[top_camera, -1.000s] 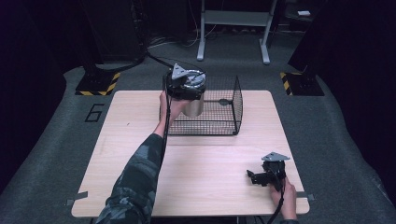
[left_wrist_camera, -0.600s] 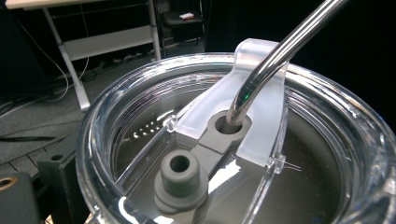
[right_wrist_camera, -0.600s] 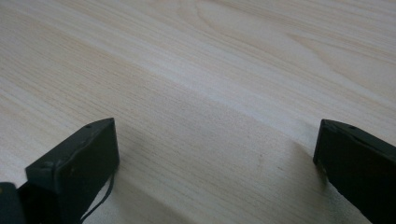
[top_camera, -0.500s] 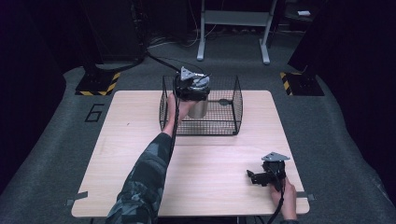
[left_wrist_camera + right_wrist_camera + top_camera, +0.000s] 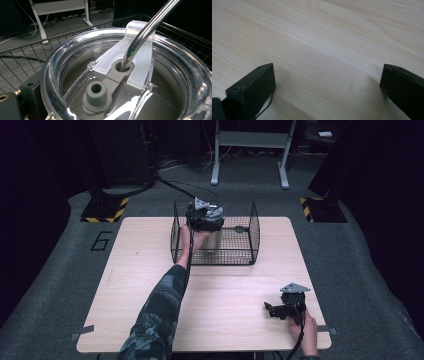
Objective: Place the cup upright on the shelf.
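We've got the left claw (image 5: 204,216) clamped on the tumbler (image 5: 212,240), which stands upright inside the wire basket (image 5: 247,251) at its left end, straw (image 5: 147,30) poking up past the lid (image 5: 120,75); a second ago it was still over the basket's left wall. Right claw (image 5: 281,310) rests spread apart on the worktop (image 5: 150,285), well away, so the left one's the nearer.

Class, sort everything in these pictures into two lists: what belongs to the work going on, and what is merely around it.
In the job:
tumbler with clear lid and metal straw
wire basket
left gripper

Just around:
right gripper, jaws apart, resting on the table
white stand on the floor
hazard-striped floor plates
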{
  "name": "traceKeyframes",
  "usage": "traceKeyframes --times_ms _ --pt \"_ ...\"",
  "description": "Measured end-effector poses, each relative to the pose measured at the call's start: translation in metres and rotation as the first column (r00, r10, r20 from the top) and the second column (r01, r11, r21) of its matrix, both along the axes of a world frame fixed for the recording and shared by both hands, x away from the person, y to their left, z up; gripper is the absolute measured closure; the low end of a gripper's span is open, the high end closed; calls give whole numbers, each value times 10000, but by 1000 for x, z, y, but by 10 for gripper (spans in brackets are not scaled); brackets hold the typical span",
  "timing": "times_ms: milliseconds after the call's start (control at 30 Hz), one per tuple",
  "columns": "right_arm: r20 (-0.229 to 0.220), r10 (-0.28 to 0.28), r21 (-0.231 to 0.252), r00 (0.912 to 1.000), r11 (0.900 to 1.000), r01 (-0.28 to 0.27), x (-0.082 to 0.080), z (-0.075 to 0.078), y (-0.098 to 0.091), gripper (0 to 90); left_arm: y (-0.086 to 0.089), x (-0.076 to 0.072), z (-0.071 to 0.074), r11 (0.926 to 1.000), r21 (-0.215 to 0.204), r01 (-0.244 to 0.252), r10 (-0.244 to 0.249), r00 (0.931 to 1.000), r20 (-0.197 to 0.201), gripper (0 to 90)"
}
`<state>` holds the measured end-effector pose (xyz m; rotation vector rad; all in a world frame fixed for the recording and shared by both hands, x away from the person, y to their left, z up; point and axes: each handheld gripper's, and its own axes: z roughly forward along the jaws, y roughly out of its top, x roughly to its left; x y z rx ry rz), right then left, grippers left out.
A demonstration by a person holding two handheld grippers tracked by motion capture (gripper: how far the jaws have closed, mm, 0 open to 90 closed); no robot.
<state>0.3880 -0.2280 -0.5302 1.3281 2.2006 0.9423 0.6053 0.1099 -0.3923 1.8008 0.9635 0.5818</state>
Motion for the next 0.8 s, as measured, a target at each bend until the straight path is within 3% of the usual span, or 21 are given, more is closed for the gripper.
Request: traceKeyframes --times_ms 567,600,800 --pt "-68 -3 9 10000 10000 3 0 0 0 0 -4 3 -13 9999 -55 -162 159 9985 -515 37" --pt "-38 11 -4 10000 10000 -11 0 0 0 0 -4 4 -13 9998 169 -93 102 9982 -583 37" --pt "-32 -16 17 10000 10000 17 0 0 0 0 -5 5 -15 9996 280 -43 64 9972 -751 37"
